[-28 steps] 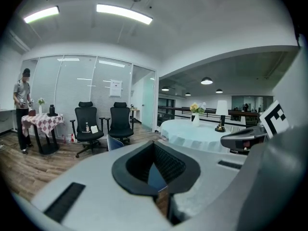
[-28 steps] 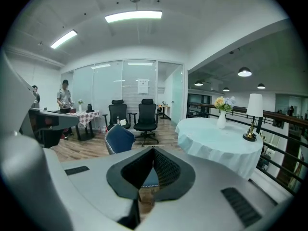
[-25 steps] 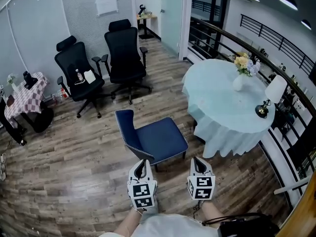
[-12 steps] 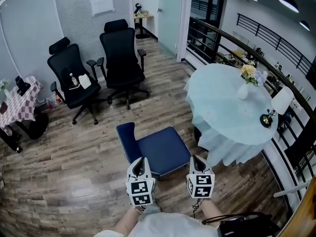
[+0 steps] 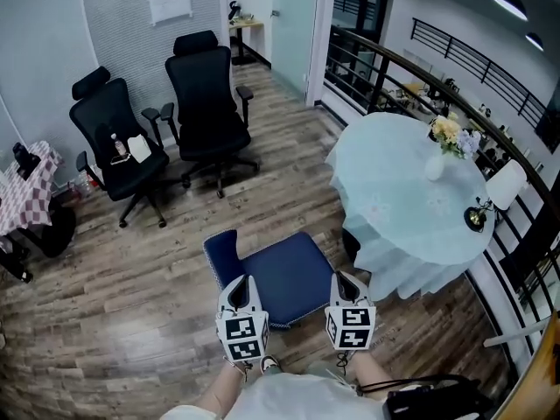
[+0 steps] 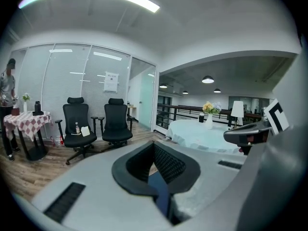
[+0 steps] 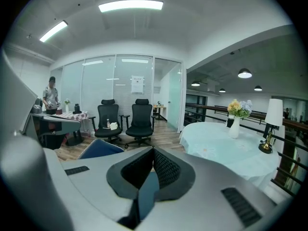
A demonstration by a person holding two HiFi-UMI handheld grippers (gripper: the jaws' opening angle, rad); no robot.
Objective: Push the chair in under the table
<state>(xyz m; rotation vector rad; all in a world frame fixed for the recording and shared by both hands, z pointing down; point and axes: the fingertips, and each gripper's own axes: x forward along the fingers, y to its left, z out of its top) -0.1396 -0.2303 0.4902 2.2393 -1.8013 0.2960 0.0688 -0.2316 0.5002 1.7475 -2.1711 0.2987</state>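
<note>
A blue upholstered chair (image 5: 278, 272) stands on the wood floor, its backrest (image 5: 220, 249) toward the left and its seat facing the round table (image 5: 398, 195), which is draped in a pale cloth. My left gripper (image 5: 242, 284) is shut and empty, with its tip over the seat's near left edge. My right gripper (image 5: 345, 281) is also shut, beside the seat's near right corner. I cannot tell whether either touches the chair. In the left gripper view, blue seat (image 6: 160, 190) shows below the closed jaws. In the right gripper view, the backrest (image 7: 98, 149) lies to the left and the table (image 7: 221, 150) to the right.
Two black office chairs (image 5: 207, 103) (image 5: 115, 140) stand at the back left. A small checkered table (image 5: 19, 192) is at the far left. A flower vase (image 5: 444, 145) and a lamp (image 5: 497, 192) sit on the round table. A railing (image 5: 490, 121) runs behind it. A person (image 7: 49, 98) stands far back.
Both grippers have moved forward together and now reach the chair's near edge. The chair sits lower and closer in the head view. Both jaws stayed shut.
</note>
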